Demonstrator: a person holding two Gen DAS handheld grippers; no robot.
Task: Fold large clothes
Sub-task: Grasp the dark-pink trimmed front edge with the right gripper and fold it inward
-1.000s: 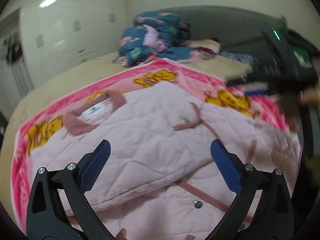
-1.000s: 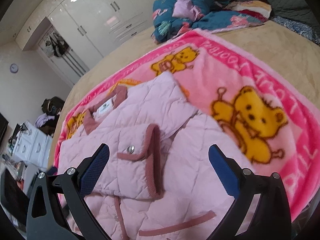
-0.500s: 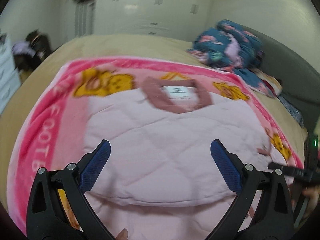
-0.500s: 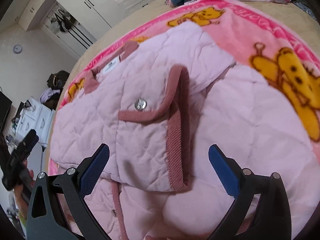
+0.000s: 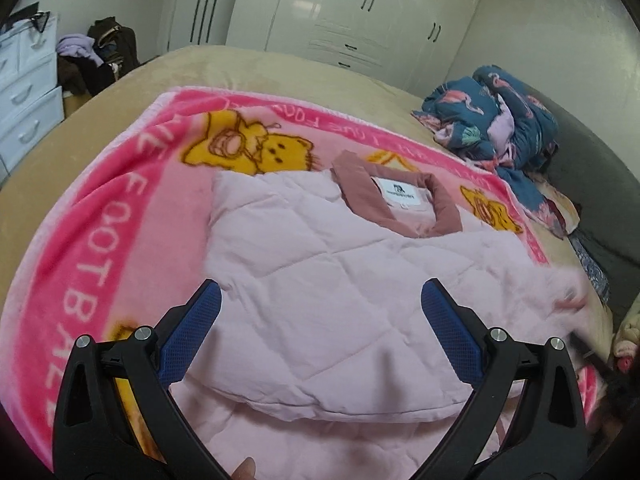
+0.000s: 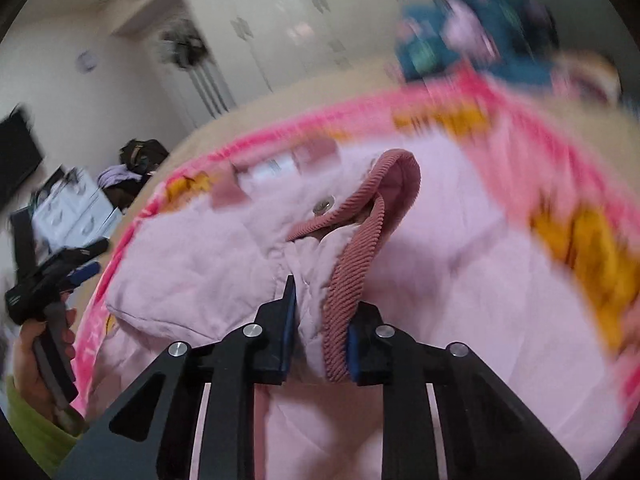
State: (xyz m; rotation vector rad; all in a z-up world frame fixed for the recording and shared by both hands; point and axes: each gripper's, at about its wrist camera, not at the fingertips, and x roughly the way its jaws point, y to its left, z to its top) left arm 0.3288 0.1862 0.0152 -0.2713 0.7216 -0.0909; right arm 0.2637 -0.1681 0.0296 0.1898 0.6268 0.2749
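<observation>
The right tongs [image 6: 318, 330] are closing, their blue pads pinching the ribbed dusty-rose cuff [image 6: 352, 276] of a sleeve on the pale pink quilted jacket [image 6: 460, 280], low in the centre of the right wrist view. The cuff curls upward from the pads into a loop, with a metal snap [image 6: 323, 205] just beside it. Motion blur smears everything farther off in that view, so the fabric's far edge is hard to trace.

The left tongs [image 5: 320, 328] stand wide apart at the bottom of the left wrist view, with nothing between the pads; they hover over a folded-over panel of the jacket. In the right wrist view those tongs appear at the far left edge, gripped by a hand [image 6: 36, 364] with a green sleeve [image 6: 28, 436] below it.

The jacket lies spread across the middle of a pink teddy-bear blanket [image 5: 100, 240] on a tan bed [image 5: 256, 68], its rose collar [image 5: 400, 208] and white label [image 5: 400, 194] towards the upper centre. A bundle of dark blue flamingo-print bedding [image 5: 496, 120] sits at the upper right, white wardrobes [image 5: 360, 12] fill the top, and a white drawer unit [image 5: 24, 92] stands at the upper left.
</observation>
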